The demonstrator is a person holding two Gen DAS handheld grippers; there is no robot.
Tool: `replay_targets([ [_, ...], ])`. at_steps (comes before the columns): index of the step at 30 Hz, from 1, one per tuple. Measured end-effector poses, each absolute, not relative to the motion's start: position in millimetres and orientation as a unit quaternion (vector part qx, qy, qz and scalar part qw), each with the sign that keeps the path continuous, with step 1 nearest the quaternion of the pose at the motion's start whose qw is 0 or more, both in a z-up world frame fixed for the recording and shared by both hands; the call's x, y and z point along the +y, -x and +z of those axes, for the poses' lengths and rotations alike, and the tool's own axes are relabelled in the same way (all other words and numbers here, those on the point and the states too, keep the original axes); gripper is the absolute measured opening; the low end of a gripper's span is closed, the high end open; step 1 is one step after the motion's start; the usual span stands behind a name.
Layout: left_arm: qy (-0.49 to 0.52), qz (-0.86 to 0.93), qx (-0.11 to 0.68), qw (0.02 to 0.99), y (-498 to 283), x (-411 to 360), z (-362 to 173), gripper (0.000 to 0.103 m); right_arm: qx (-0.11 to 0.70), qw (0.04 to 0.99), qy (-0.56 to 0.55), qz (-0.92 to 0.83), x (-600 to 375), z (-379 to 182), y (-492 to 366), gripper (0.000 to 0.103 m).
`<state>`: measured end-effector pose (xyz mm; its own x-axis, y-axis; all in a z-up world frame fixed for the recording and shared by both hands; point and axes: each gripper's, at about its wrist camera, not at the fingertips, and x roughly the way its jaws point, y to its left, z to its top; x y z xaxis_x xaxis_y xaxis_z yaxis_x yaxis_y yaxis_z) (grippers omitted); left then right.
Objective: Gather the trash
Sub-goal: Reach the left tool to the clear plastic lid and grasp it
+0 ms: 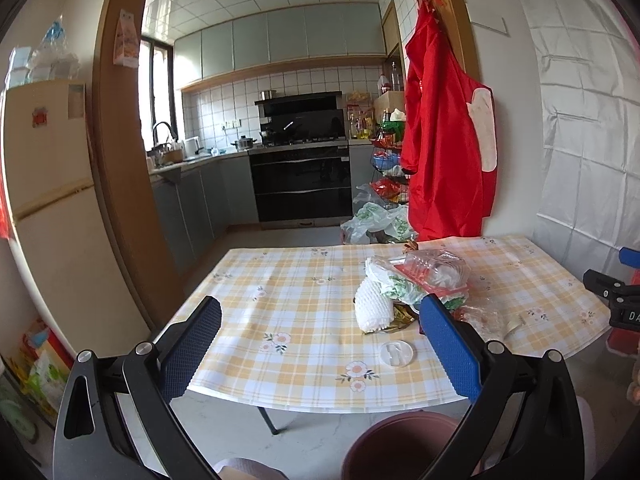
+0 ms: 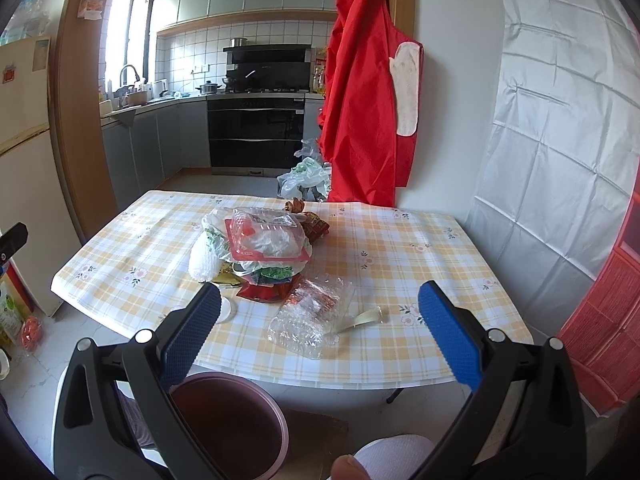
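1. My left gripper [image 1: 320,344] has two flat fingers [image 1: 192,354] faced with blue, finely dimpled pads.
2. Its black linkage arms carry round silver screws at the pivots, with triangular cut-outs lower down.
3. My right gripper [image 2: 320,332] is built alike: blue textured pads [image 2: 450,336], black arms, silver screws.
4. A bare fingertip [image 2: 349,468] shows skin.

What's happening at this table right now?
A person holds two grippers, both open and empty, near the table's front edge. The left gripper and right gripper face a trash pile on the checked tablecloth. A brown bin waits below. Nothing is picked up yet.
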<state>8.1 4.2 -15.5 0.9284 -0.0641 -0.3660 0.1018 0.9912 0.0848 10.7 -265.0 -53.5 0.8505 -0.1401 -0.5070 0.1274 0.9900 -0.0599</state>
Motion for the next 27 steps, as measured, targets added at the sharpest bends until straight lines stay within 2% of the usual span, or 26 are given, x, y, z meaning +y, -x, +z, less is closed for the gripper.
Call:
replay_targets([
  [10,-0.053,-0.083,0.269,0.958,-54.7,-4.5,-80.5,0.097,0.312,0.948,-0.041,-0.053,-286.2,-113.6,-44.2,0.097],
  [16,-0.088,-0.093,0.279,0.952,-74.0,-15.1,-118.5,0.097,0.325,0.943,-0.060,-0.033,-290.1,-142.6,-62.6,0.097],
  [20,-0.072,-0.104,0.299,0.946,-86.6,-18.0,-138.4,0.097,0.338,0.939,-0.065,-0.019,-291.2,-159.1,-74.4,0.097],
  [27,-0.073,-0.133,0.362,0.920,-114.1,-33.8,-176.1,0.097,0.369,0.926,-0.069,-0.021,-297.6,-187.1,-94.7,0.097],
])
